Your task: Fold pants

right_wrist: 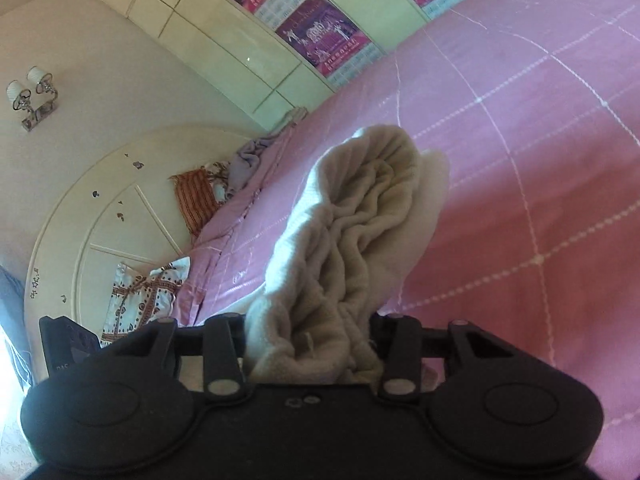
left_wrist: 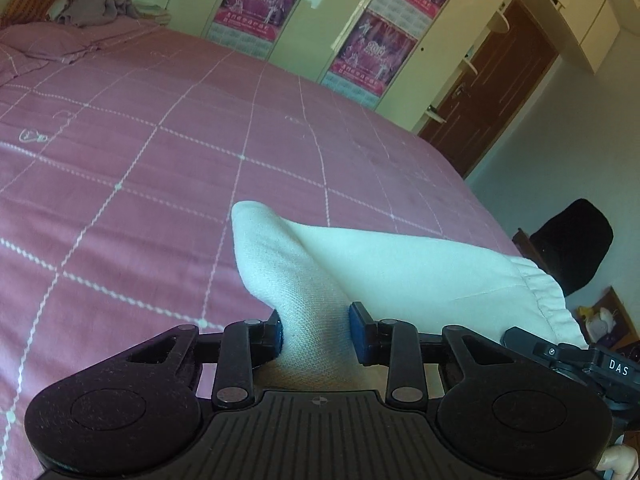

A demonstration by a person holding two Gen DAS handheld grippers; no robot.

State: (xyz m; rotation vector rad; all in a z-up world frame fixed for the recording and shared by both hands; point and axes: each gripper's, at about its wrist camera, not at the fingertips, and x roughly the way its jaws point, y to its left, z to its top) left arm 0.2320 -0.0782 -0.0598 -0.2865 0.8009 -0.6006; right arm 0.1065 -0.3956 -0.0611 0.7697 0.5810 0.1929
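The left tongs point(left_wrist: 316, 330) are clamped on a bunched fold of the pants point(left_wrist: 384, 264), blue pads pressing the cloth from both sides; the right tongs point(right_wrist: 308, 344) pinch a thicker, crumpled wad of the same garment point(right_wrist: 352, 232), raised clear of the bed point(left_wrist: 160, 168). The work looks early: both ends are picked up, yet no neat fold shows and nothing lies flat. The fabric is pale cream, soft, with a fine weave outside and a fleecy, rumpled inner face. Beyond stretches the pink bedspread, gridded with white stitching; farther off stand glossy wardrobe doors point(left_wrist: 304, 40).
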